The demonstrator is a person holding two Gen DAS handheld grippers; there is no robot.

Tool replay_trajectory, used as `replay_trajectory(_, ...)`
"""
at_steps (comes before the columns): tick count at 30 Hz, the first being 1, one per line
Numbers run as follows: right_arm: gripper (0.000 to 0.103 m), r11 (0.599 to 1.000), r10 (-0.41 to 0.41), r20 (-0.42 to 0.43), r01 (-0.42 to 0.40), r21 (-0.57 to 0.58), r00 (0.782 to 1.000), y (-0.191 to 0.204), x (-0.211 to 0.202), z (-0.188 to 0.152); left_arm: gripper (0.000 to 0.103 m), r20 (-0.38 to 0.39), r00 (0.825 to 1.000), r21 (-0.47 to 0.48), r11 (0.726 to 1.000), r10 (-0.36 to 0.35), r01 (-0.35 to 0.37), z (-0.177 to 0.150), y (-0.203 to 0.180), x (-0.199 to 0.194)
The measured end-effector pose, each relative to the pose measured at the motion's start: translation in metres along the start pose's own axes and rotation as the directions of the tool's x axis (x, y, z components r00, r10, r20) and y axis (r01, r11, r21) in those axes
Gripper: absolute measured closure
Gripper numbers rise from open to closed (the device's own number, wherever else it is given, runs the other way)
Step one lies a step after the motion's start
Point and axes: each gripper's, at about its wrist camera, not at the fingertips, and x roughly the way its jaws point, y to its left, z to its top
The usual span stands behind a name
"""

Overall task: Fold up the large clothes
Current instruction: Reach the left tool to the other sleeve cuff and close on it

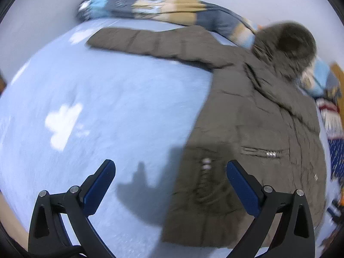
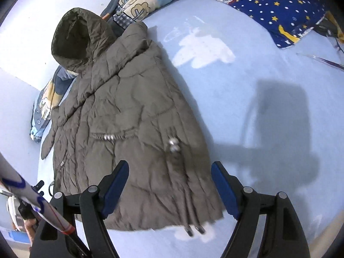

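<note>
While the padded coat (image 2: 129,116) lies flat on the blue bed (image 2: 247,116), hood toward the wall and hem nearest, bare sheet spreads wide on both sides. Left tongs (image 1: 171,185) and right tongs (image 2: 169,182) hover open, empty.

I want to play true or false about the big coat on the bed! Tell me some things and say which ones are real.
1. The coat is brown and has a hood. True.
2. The right gripper is squeezing the coat. False: its jaws are open and hold nothing.
3. One sleeve lies stretched out to the side on the bed sheet. True.
4. The bed sheet is red. False: it is light blue with white shapes.
5. A dark blue pillow with stars lies near the top of the bed. True.
6. The left gripper is holding the hood. False: it is open and empty, down by the coat's hem.
</note>
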Motion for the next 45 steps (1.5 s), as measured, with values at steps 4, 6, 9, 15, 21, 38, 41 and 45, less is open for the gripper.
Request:
replay_trajectory(4,0.020,0.996,0.030,0.051,-0.026,-0.081,0.998,0.023,-0.013,-0.004,0.002,0.027,0.999,-0.088,0.996,-0.030,0.033,0.004,0.022,-0.011)
replay_trajectory(6,0.020,0.988,0.076,0.066,-0.067,-0.137,0.995,0.044,-0.019,-0.006,0.002,0.049,0.998,-0.111,0.993,-0.034,0.039,0.013,0.029,-0.016)
replay_trajectory(9,0.020,0.960,0.103,0.092,-0.075,-0.270,0.990,0.093,-0.023,-0.006,0.003,0.079,0.996,-0.193,0.979,-0.052,0.066,0.032,0.046,-0.021)
replay_trajectory(15,0.020,0.927,0.177,0.062,-0.145,-0.347,0.982,0.167,0.010,0.005,0.021,0.097,0.995,-0.355,0.932,-0.035,0.067,0.092,0.094,-0.001)
replay_trajectory(21,0.020,0.889,0.158,0.016,-0.135,-0.437,0.987,0.198,0.046,-0.009,0.040,0.107,0.994,-0.497,0.866,0.000,0.054,0.159,0.161,0.049)
replay_trajectory(38,0.020,0.925,0.192,-0.056,-0.200,-0.324,0.980,0.173,0.075,0.007,0.051,0.297,0.941,-0.685,0.650,-0.162,0.328,0.229,0.229,0.169)
replay_trajectory(41,0.020,0.926,0.169,-0.050,-0.176,-0.333,0.984,0.172,0.079,0.008,0.072,0.289,0.951,-0.686,0.668,-0.114,0.289,0.235,0.225,0.175)
replay_trajectory(45,0.020,0.928,0.163,-0.048,-0.169,-0.333,0.986,0.171,0.082,0.009,0.088,0.301,0.951,-0.654,0.709,-0.076,0.264,0.238,0.216,0.166)
